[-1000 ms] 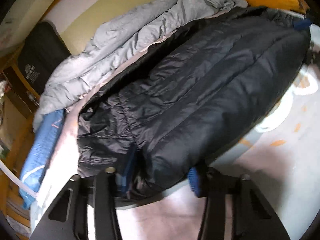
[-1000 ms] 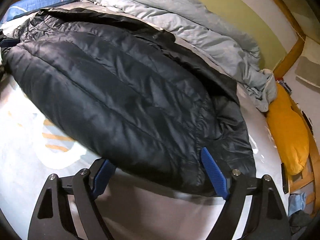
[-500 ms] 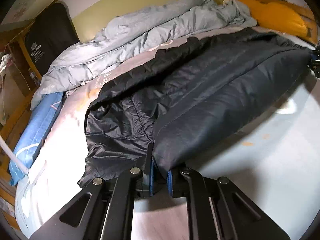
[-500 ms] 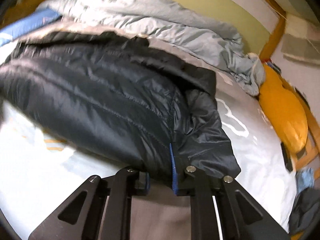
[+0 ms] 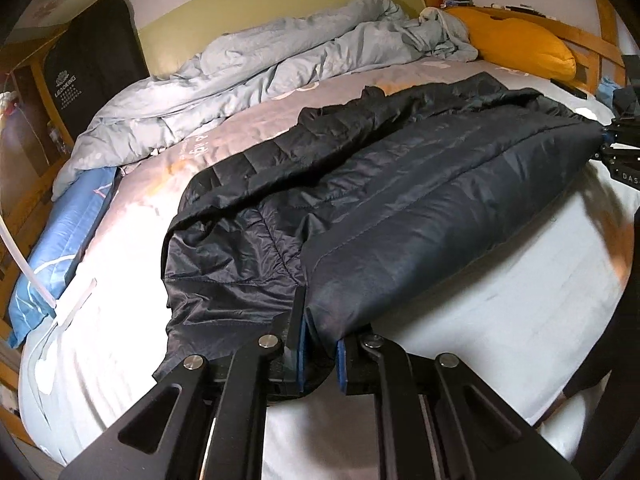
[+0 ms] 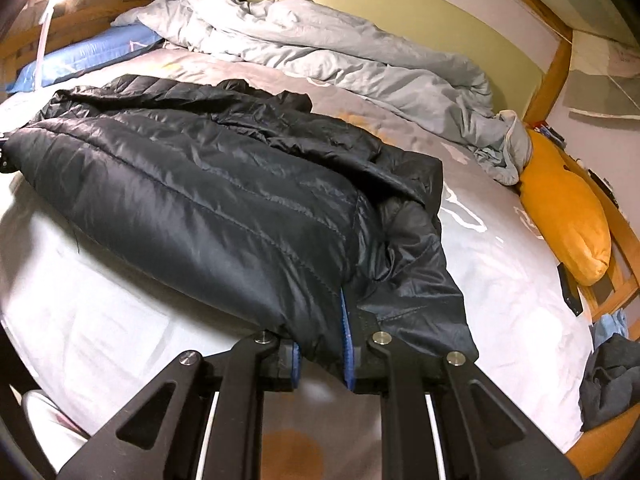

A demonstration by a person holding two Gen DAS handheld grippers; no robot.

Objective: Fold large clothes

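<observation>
— Bed sheet (image 5: 500, 320) is bare on our near side, duvet (image 5: 260, 64) bunched at the far wall. Where's the jacket (image 5: 400, 200)?

— Long axis crosswise between us: left gripper (image 5: 320, 344) and right gripper (image 6: 322, 354) each clamped on a near-edge end. Open sheet beyond it before the duvet, so we've room to fold fwd.

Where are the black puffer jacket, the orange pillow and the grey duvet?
black puffer jacket (image 5: 420, 200), left wrist view, on its quilted upper panel.
orange pillow (image 6: 568, 220), right wrist view, on the middle of its face.
grey duvet (image 5: 256, 68), left wrist view, on a rumpled fold along the far side.
</observation>
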